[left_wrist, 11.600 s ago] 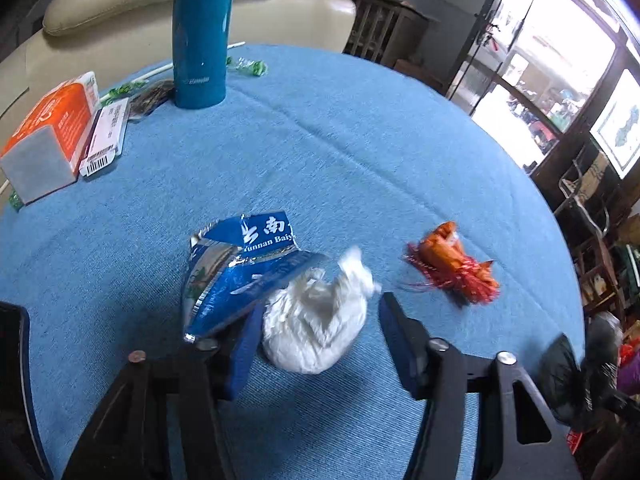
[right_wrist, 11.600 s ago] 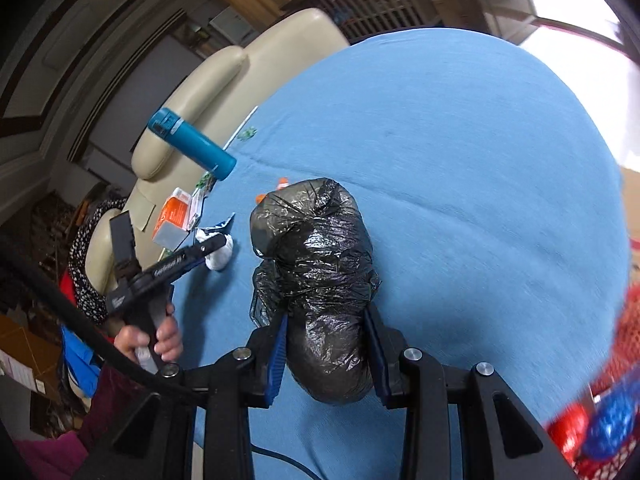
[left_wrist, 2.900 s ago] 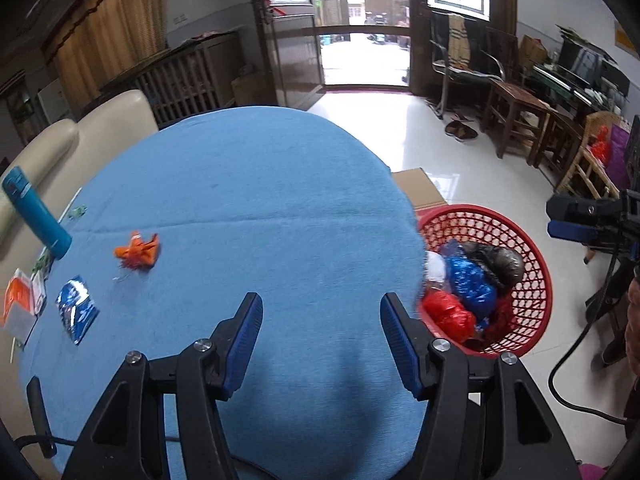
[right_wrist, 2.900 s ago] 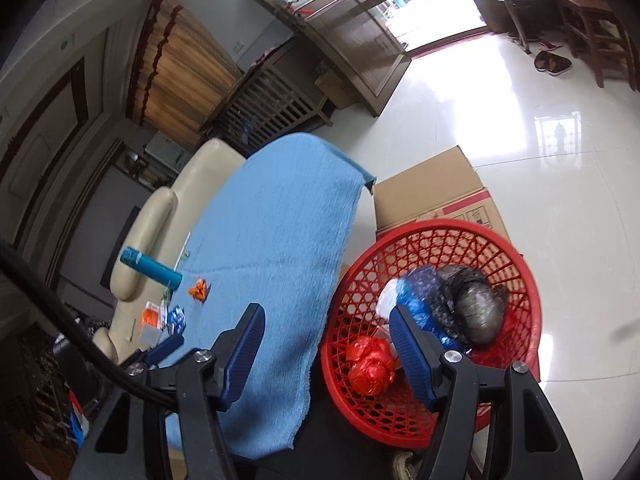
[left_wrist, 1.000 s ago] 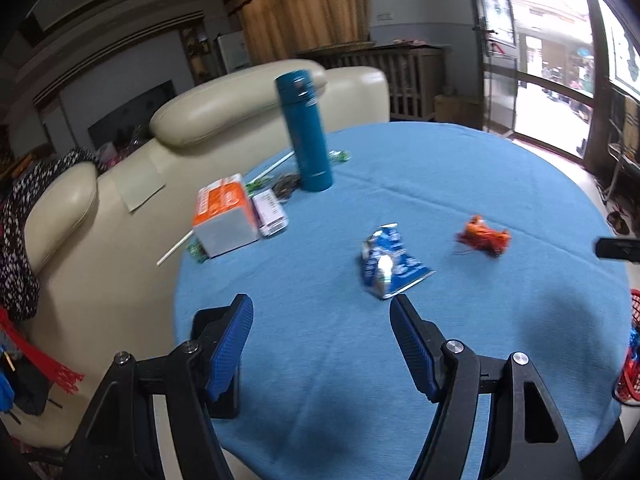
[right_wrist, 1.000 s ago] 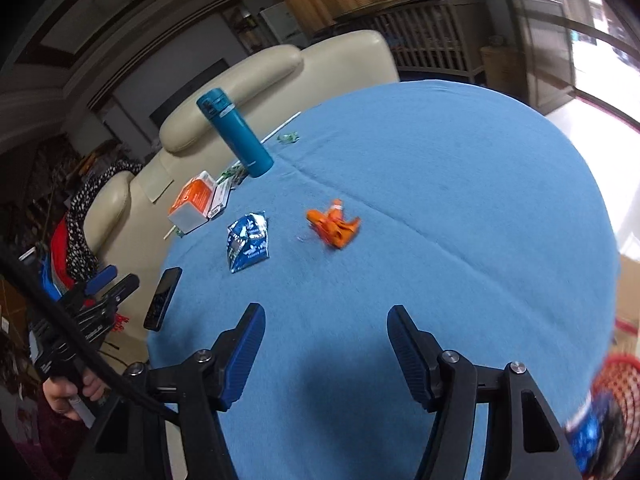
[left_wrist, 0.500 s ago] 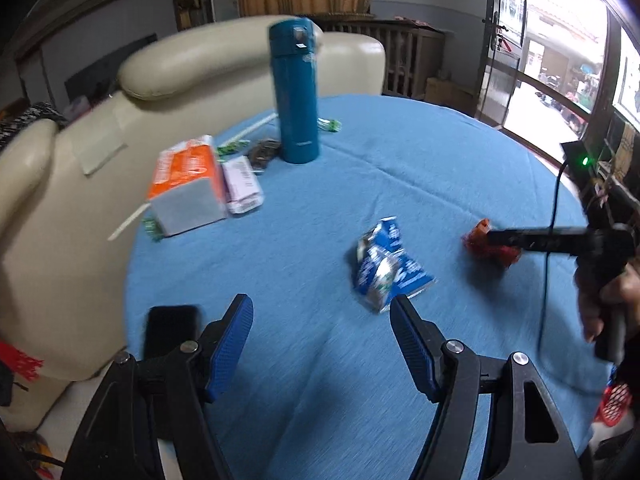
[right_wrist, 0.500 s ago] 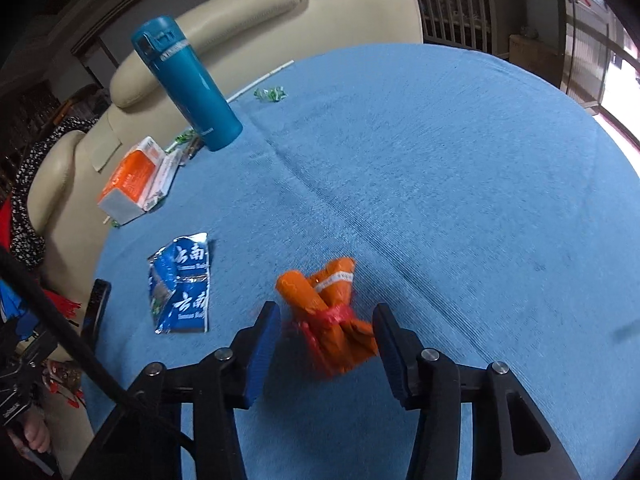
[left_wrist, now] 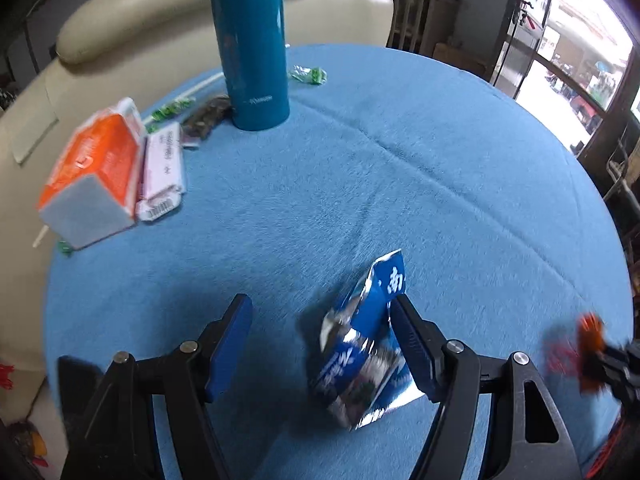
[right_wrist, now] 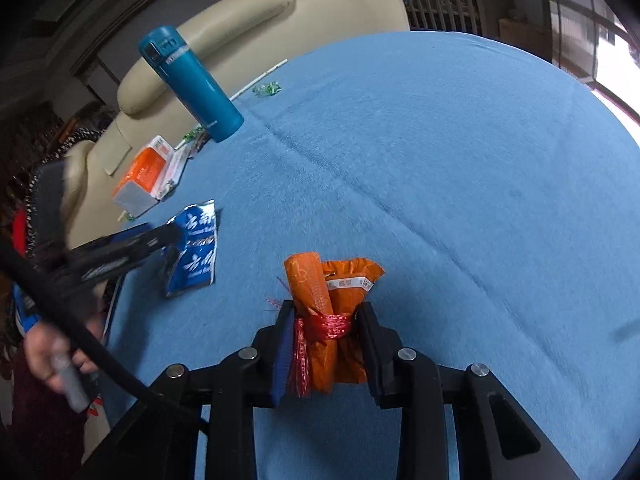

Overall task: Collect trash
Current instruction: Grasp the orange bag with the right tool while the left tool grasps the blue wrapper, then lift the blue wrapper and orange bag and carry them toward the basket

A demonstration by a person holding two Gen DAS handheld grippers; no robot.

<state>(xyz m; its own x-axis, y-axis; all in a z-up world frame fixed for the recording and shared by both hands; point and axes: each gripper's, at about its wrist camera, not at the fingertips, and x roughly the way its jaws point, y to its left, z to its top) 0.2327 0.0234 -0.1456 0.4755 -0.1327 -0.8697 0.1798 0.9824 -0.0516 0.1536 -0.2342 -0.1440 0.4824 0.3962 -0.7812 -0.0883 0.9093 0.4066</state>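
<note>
Right wrist view: right hand-held gripper (right_wrist: 326,344) pinches orange wrapper bundle tied with red ribbon (right_wrist: 330,312), white label unreadable. Left hand-held gripper (left_wrist: 320,346), spread, straddles crumpled blue foil packet (left_wrist: 362,344) with white Chinese characters on blue-cloth tabletop (left_wrist: 400,184).

Both tongs, left tongs (left_wrist: 320,348) and right tongs (right_wrist: 326,344), are black frames with silver screws and blue-faced fingers (left_wrist: 228,344); a black cable (right_wrist: 92,344) trails alongside.

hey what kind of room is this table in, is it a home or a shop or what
Most likely a home living room. A cream leather sofa sits right behind the round table with a blue cloth, a wooden glazed door opens to the outside, and a teal flask stands among everyday clutter.
</note>
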